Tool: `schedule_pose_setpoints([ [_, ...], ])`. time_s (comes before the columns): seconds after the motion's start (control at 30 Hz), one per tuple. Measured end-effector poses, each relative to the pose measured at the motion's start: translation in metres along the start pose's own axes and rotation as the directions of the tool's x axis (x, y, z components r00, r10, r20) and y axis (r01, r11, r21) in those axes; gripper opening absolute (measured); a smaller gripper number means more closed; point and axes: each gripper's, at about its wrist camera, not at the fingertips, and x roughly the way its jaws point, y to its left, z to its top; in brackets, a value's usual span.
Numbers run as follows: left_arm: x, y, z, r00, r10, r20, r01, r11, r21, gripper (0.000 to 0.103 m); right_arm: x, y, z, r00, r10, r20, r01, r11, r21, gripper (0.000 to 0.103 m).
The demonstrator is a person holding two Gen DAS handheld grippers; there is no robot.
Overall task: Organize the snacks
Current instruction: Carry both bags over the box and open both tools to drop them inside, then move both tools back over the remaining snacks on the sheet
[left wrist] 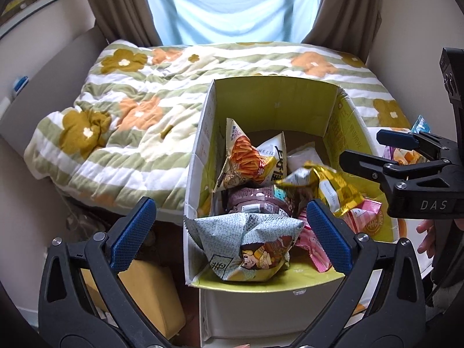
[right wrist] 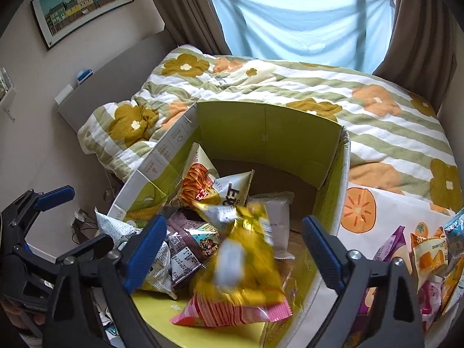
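A cardboard box [left wrist: 269, 98] with a yellow-green inside stands against the bed and holds several snack bags. It also shows in the right wrist view [right wrist: 266, 133]. My left gripper [left wrist: 229, 232] is open and empty over the box's near end, above a pale blue patterned bag [left wrist: 246, 246]. My right gripper [right wrist: 232, 249] is open above the box. A yellow bag [right wrist: 249, 266] is blurred between its fingers and touches neither. That bag [left wrist: 324, 182] lies just left of the right gripper [left wrist: 359, 148] in the left wrist view. An orange cheese-stick bag [left wrist: 249, 159] leans at the box's back.
More snack packets [right wrist: 429, 258] lie on a persimmon-print cloth [right wrist: 359, 206] right of the box. A flowered quilt [left wrist: 130, 116] covers the bed behind and left. A tan box [left wrist: 150, 295] sits on the floor at lower left. Curtains and a window are behind.
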Motion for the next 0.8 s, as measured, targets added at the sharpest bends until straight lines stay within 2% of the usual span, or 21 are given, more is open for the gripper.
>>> schedule_pose_setpoints([
  [0.2,-0.008,-0.003,-0.006,1.000,-0.009,0.022,0.009,1.000,0.015,0.103,-0.012,0.000,-0.008,1.000,-0.010,0.026,0.009,1.000,0.015,0.093],
  [0.43,-0.019,-0.009,-0.007,0.998,-0.051,0.039,0.050,0.998,0.035,0.103,-0.036,0.004,-0.011,0.997,-0.041,0.068,0.039,0.999,0.026,0.093],
  [0.6,-0.028,-0.026,-0.005,0.993,-0.103,0.058,0.098,0.992,0.085,0.103,-0.065,0.000,-0.021,0.990,-0.096,0.103,0.090,0.994,0.059,0.093],
  [0.7,-0.032,-0.045,-0.002,0.983,-0.166,0.078,0.154,0.979,0.133,0.103,-0.086,-0.007,-0.029,0.982,-0.148,0.113,0.139,0.987,0.085,0.093],
  [0.8,-0.032,-0.070,0.002,0.976,-0.199,0.086,0.182,0.968,0.172,0.103,-0.107,-0.021,-0.042,0.971,-0.204,0.127,0.189,0.975,0.119,0.093],
])
